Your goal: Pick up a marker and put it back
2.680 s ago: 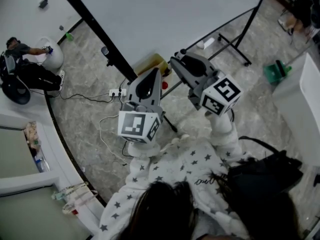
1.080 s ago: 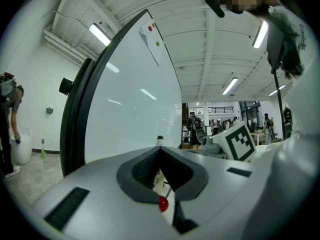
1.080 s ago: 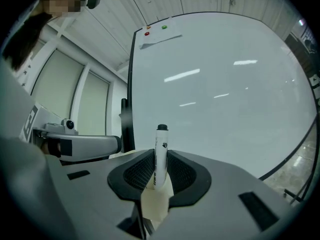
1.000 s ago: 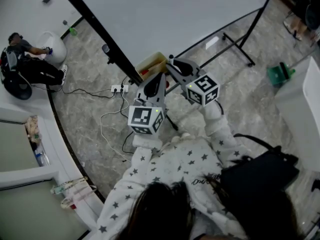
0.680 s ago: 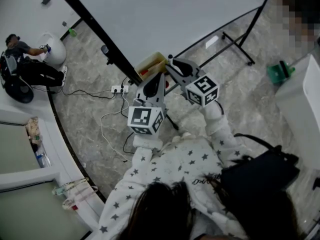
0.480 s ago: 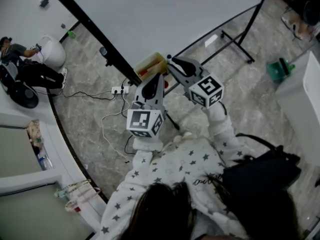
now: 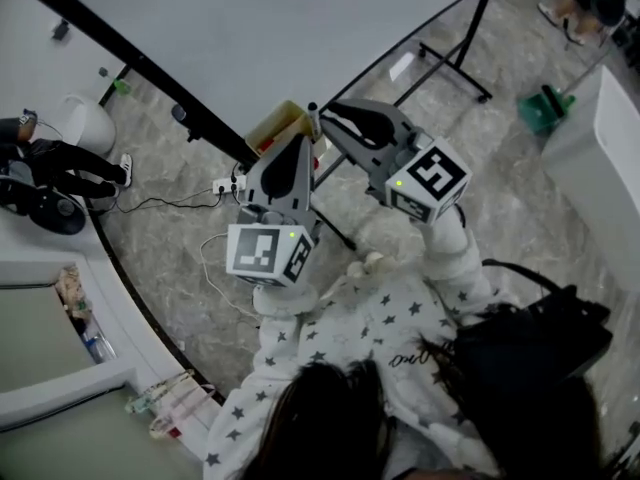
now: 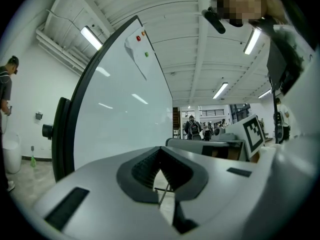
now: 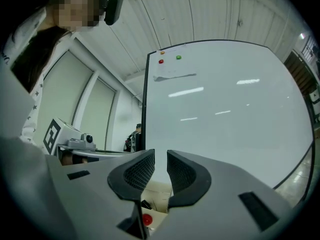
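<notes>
A yellow marker tray (image 7: 280, 121) sits at the foot of the whiteboard (image 7: 270, 28). In the right gripper view the tray (image 9: 159, 190) holds a red-capped marker (image 9: 146, 219) and a dark one (image 9: 144, 204), just below the jaws. My right gripper (image 7: 318, 110) (image 9: 160, 166) hangs over the tray's right end, open, with nothing between its pads. Just to the tray's right my left gripper (image 7: 300, 140) (image 8: 160, 151) points at the board with its tips touching, shut and empty.
The whiteboard's black stand legs (image 7: 455, 58) spread over the marble floor. A power strip (image 7: 225, 183) with cables lies left of the grippers. A green dustpan (image 7: 545, 108) and a white counter (image 7: 600, 138) stand at right, and a person (image 7: 45, 158) crouches at far left.
Both grippers have come up closer to the head camera, and the view has swung a little. The right gripper's tips now lie over the tray's edge. The jaws look unchanged.
</notes>
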Available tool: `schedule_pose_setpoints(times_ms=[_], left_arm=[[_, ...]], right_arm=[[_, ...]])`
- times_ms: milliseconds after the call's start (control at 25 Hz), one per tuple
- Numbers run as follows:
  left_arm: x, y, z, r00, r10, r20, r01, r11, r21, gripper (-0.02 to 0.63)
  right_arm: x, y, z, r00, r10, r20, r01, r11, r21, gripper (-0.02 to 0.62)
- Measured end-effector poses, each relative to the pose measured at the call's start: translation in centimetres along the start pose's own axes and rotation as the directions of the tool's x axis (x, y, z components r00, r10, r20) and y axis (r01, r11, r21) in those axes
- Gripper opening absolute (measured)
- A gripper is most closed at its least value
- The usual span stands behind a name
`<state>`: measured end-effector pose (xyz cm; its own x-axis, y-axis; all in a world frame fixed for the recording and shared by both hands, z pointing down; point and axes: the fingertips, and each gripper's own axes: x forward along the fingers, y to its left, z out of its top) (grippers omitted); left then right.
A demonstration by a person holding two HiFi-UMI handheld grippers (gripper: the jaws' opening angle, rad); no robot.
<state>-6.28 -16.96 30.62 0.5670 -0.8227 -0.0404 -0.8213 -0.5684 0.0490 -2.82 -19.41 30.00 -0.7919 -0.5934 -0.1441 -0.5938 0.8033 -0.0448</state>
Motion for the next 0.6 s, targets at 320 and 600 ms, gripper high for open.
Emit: schedule_pose_setpoints(times_ms=[320, 600], left_arm=[[-0.5, -2.0, -0.1, 0.999, -0.046, -0.003, 0.046, 0.998, -0.045, 0.002], [-1.2, -3.3, 0.9, 0.998, -0.063, 0.009, 0.063, 0.998, -0.013, 0.002]], right_arm=[[-2.1, 1.0, 3.0, 0.999, -0.033, 0.033, 0.032, 0.999, 0.015, 0.080], [-3.3, 1.3, 2.8, 0.995, -0.088, 0.037, 0.088, 0.996, 0.006, 0.005]])
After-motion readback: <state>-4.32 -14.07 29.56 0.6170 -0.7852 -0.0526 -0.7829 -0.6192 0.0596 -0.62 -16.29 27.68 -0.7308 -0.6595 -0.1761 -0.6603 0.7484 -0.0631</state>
